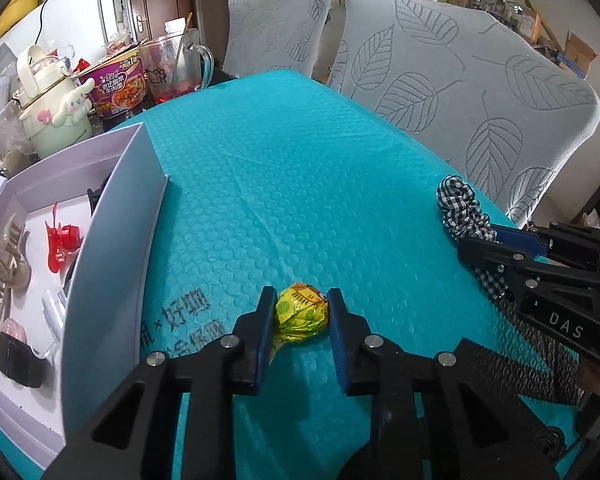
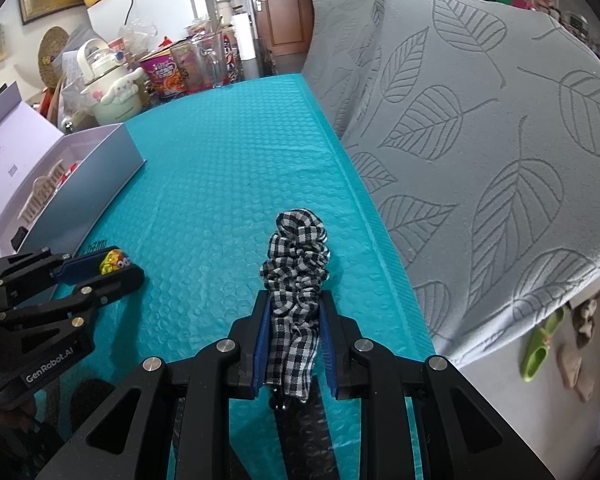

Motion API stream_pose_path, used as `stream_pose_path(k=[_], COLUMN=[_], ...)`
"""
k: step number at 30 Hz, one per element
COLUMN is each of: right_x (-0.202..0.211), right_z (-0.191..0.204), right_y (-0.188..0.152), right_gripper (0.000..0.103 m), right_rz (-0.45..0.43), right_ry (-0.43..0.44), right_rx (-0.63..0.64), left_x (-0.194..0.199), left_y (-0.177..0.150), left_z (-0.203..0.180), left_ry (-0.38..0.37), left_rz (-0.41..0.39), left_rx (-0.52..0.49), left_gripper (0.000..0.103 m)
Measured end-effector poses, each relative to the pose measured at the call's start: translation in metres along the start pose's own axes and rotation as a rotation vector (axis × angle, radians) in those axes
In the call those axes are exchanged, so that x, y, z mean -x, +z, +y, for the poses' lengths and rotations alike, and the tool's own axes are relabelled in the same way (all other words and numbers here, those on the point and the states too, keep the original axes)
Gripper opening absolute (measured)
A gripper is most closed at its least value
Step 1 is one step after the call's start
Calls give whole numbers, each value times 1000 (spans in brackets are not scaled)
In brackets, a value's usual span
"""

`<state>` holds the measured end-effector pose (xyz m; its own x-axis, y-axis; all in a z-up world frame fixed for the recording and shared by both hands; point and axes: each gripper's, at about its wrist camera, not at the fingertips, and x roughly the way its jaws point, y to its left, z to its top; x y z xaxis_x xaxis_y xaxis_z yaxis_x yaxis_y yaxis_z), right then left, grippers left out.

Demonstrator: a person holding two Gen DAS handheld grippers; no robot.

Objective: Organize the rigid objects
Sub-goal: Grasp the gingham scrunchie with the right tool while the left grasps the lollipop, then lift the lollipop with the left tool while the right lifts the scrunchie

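The left gripper (image 1: 301,309) is clamped on a yellow-wrapped lollipop (image 1: 301,314), low over the teal mat (image 1: 284,184). The right gripper (image 2: 292,312) is pinched on a black-and-white checked scrunchie (image 2: 296,264) whose loose end lies on the mat, well right of the lollipop. Left of the lollipop stands the open white box (image 1: 112,216), with hair clips inside.

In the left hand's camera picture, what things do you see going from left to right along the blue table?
White box with hair clips → yellow wrapped candy between the left gripper jaws → checkered scrunchie held by the right gripper.
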<state>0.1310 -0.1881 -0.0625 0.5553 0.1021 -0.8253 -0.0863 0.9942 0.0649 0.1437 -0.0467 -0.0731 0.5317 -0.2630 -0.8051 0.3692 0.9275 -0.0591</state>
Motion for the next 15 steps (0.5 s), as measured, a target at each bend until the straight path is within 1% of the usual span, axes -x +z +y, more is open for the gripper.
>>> stream_pose_path(k=[6, 12, 15], right_x=[9, 21, 29], right_z=[-1, -2, 2], right_y=[-10, -28, -39], right_gripper=[23, 22, 22], right_rz=[-2, -4, -5], right_ry=[-16, -13, -19], right_rx=[-13, -42, -48], left_x=[10, 23, 31], left_y=[-11, -25, -32], left_z=[-4, -8, -8], left_ry=[-13, -16, -36], left_rz=[9, 7, 8], left_rx=[9, 11, 24], left_gripper=[25, 25, 25])
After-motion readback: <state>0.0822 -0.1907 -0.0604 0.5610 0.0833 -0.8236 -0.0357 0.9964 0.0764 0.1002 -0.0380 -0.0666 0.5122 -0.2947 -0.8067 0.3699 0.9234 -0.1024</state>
